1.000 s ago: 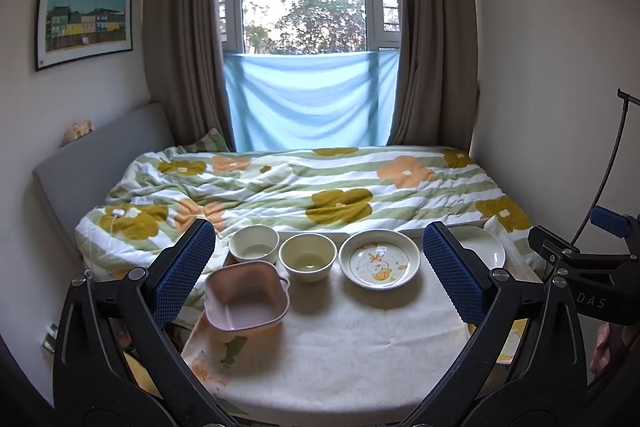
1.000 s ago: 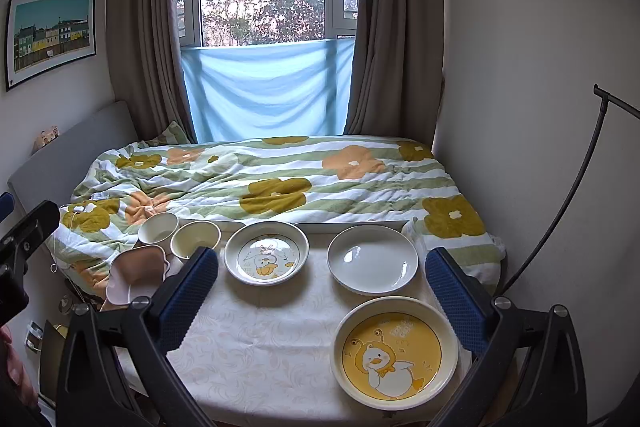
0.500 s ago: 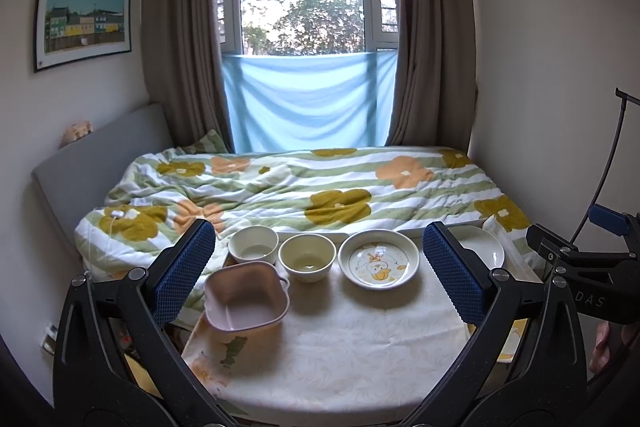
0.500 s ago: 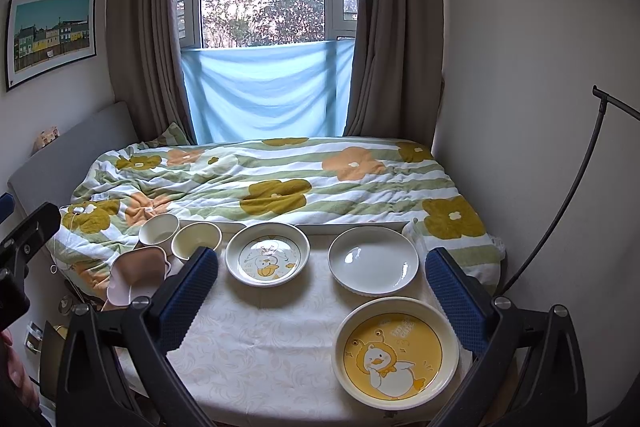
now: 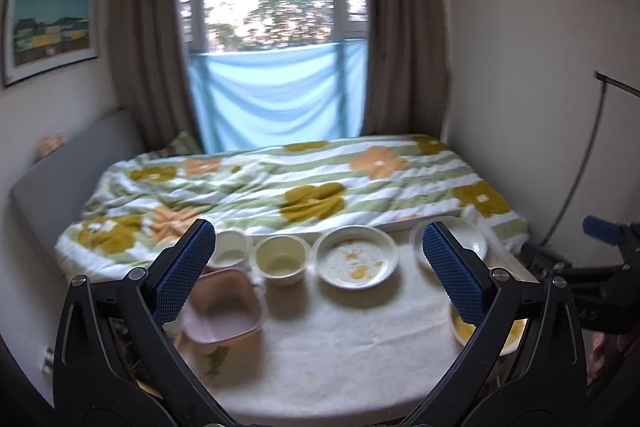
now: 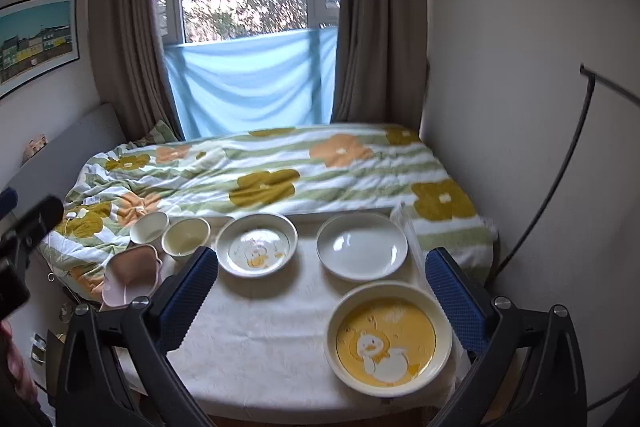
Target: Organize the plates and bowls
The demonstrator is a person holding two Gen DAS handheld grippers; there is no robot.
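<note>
On the desk [image 6: 256,343], at the far left, a small white bowl [image 6: 149,227] is seen beside a cream bowl [image 6: 186,237], with a pink square dish [image 6: 130,273] just nearer, at the left edge. To the right, a white plate with a duck picture [image 6: 258,245] is set in the far row, then a plain white plate [image 6: 362,246], and nearest on the right a large yellow duck plate [image 6: 390,339]. All six pieces are laid out singly, none stacked, so by the look of it the sorting has not yet been begun. Compared with half a second ago, both views have been shifted and blurred: the dishes are now seen closer and lower in the left view, which suggests that both tools have been set in motion toward the desk, while no dish has been moved. The left gripper [image 5: 318,267] is held above the near edge with its jaws spread wide and empty, framing the cream bowl and the duck-picture plate. The right gripper [image 6: 322,291] is likewise held released and empty, with the large yellow duck plate lying between its jaws' line of sight. A first pick is probably about to be made.
</note>
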